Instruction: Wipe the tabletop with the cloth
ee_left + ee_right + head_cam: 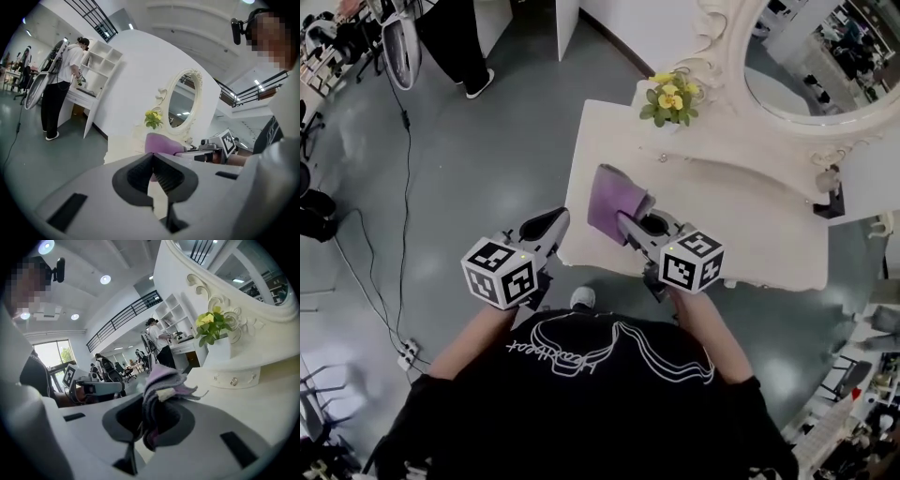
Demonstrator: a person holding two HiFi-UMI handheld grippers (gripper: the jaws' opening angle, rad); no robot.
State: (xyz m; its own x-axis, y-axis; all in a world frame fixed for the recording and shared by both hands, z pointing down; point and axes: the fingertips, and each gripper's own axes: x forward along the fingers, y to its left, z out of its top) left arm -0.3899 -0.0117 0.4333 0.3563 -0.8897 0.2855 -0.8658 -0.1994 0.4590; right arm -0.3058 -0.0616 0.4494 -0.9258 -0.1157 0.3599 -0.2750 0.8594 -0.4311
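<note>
A purple cloth [614, 199] hangs bunched over the near left corner of the cream dressing table [750, 225]. My right gripper [623, 219] is shut on its lower edge. In the right gripper view the cloth [164, 380] fills the jaws of that gripper [152, 405], folded and sticking up. My left gripper [562, 215] hovers just off the table's left edge, over the floor, shut with nothing in it. In the left gripper view its jaws [152, 158] meet tip to tip, and the cloth [161, 143] shows beyond them.
A pot of yellow flowers [670, 98] stands at the table's back left, under an ornate oval mirror [825, 70]. A dark object [831, 202] sits at the table's right end. Cables [401, 187] and a power strip [408, 354] lie on the grey floor. A person [455, 42] stands far left.
</note>
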